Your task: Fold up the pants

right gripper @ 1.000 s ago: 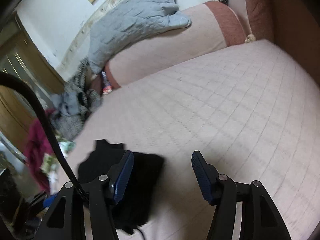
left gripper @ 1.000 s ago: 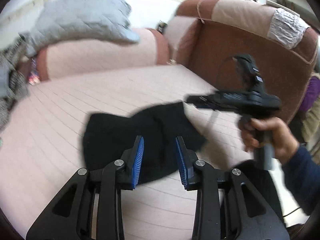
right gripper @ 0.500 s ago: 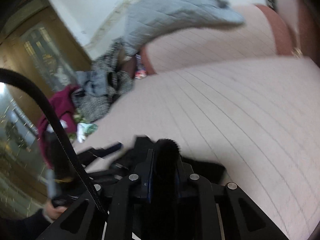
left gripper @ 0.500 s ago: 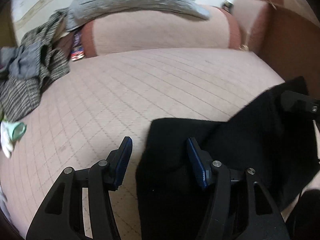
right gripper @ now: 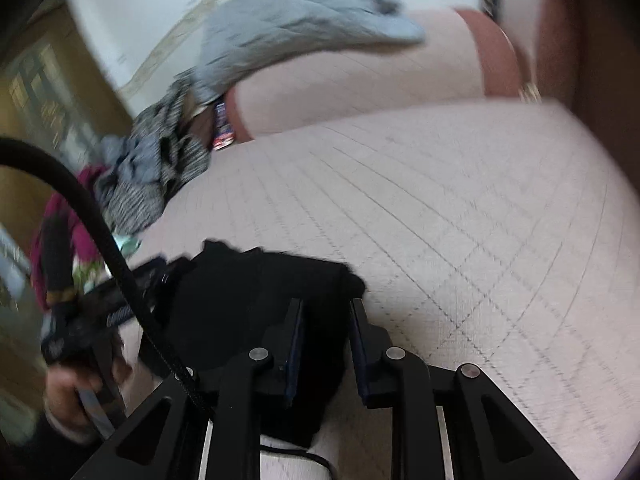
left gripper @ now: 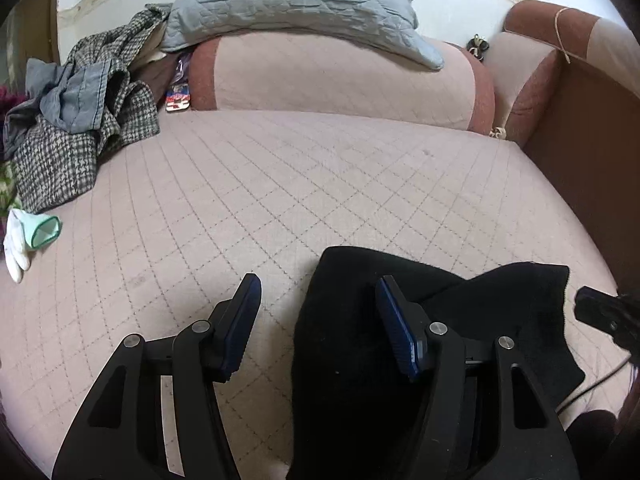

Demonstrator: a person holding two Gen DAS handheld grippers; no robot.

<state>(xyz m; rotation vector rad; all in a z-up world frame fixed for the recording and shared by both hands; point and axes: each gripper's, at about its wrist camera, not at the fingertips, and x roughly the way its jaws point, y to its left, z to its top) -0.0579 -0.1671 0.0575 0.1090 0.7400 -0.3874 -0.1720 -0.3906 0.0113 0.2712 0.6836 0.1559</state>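
On the quilted pink sofa seat [left gripper: 320, 184], black pants [left gripper: 472, 316] lie bunched. Left gripper [left gripper: 316, 320] is opening, its jaws wide over the pants' edge, gripping nothing. Right gripper [right gripper: 325, 342], narrow and opening, has black cloth between its pads.

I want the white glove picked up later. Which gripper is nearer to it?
Left. The left gripper is nearer the glove, which lies far left; the right gripper is at the pants' far side.

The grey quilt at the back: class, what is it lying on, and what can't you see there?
The grey quilt lies on a pink bolster, draping over its top. Checked clothes sit beside it. Whatever is under the quilt stays covered.
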